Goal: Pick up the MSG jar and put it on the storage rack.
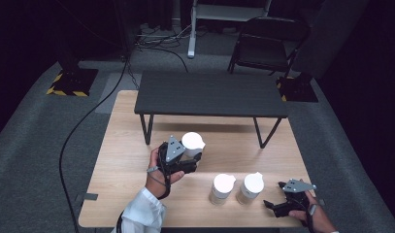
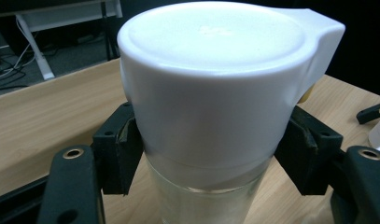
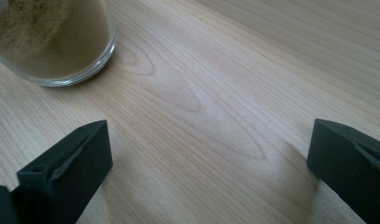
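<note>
Between the left jaws: a jar (image 2: 211, 116) with a white lid and clear glass body; the left gripper (image 1: 185, 158) is clamped on it just under the lid, one black jaw on each side.
Left jar, place: in the high view it is held over the middle of the tabletop (image 1: 122, 145), near the front legs of the dark low table (image 1: 209, 92) that stands on the far half.
Left jar, contents: cannot tell; the glass below the lid looks clear in the left gripper view.
Right jaws: spread wide apart with bare wood between them; the right gripper (image 1: 277, 204) sits low by the near right edge of the tabletop, held in a hand (image 1: 316, 218).
Ahead and left of the right jaws: the base of a glass jar (image 3: 52, 42) holding a sandy brown powder, seen in the right gripper view.
Beside the right jaws, high view: two white-lidded jars, the left one (image 1: 222, 188) and the right one (image 1: 250, 187), standing close together near the front edge.
Open room: bare wood around the left gripper and along the tabletop's left side.
</note>
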